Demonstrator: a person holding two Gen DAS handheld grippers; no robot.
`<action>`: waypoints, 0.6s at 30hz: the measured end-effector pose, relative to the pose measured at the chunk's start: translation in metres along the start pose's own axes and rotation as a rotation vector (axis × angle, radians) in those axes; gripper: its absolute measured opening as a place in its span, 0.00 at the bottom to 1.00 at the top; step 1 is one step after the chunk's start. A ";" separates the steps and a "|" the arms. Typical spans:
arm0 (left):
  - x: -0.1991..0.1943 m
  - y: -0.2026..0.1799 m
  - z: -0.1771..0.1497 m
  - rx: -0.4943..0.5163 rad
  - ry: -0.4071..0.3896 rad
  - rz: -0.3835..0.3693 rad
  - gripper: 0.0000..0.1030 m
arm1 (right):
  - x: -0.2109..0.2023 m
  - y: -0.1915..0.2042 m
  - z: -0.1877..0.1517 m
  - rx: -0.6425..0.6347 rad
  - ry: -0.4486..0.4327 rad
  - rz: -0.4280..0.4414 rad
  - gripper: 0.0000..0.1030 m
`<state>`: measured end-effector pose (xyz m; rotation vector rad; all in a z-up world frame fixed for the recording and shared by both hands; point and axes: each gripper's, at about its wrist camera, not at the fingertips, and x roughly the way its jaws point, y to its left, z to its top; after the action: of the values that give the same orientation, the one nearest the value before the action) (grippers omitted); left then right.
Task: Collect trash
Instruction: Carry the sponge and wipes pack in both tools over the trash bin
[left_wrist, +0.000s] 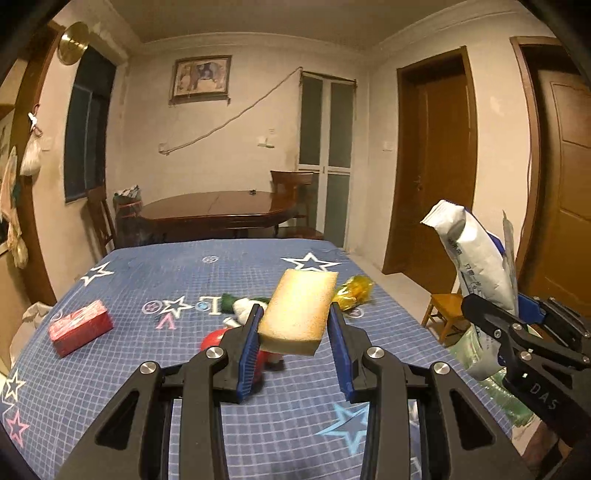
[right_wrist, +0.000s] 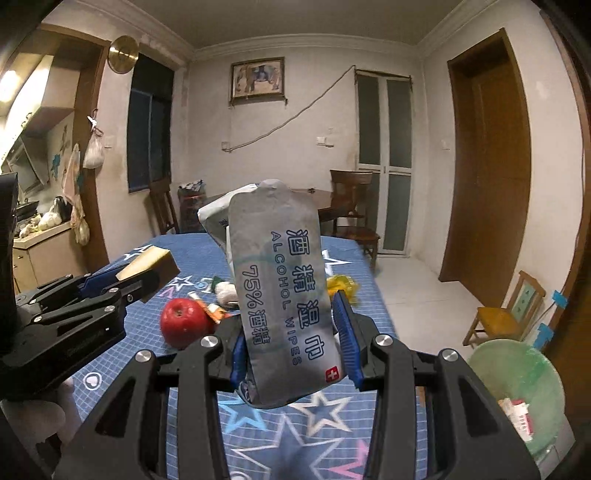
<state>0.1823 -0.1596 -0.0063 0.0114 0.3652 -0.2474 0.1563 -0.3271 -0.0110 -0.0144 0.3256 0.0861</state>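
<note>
Left wrist: left gripper (left_wrist: 295, 317) pinching sponge (left_wrist: 298, 312), lifting it clear above starred cloth (left_wrist: 155, 373); red box (left_wrist: 80, 328) lying left on cloth.

Right wrist: right gripper (right_wrist: 291, 332) clamping wipes pack (right_wrist: 286, 299) upright above cloth; apple (right_wrist: 184, 323) sitting left; green bin (right_wrist: 517, 373) standing right, below table edge.

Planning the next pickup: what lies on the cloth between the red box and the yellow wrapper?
In the left wrist view, between the red box and the yellow wrapper lies a small white and green clump; the held sponge hides part of that stretch.
</note>
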 end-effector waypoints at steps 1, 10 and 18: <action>0.001 -0.005 0.001 0.006 0.000 -0.006 0.36 | -0.001 -0.004 0.000 0.001 0.000 -0.008 0.38; 0.022 -0.060 0.010 0.063 0.022 -0.085 0.36 | -0.017 -0.053 0.000 0.037 0.024 -0.101 0.38; 0.042 -0.112 0.014 0.106 0.041 -0.168 0.36 | -0.028 -0.096 -0.004 0.072 0.070 -0.186 0.38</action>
<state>0.1983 -0.2794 -0.0040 0.0902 0.3942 -0.4326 0.1365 -0.4255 -0.0059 0.0235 0.3954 -0.1102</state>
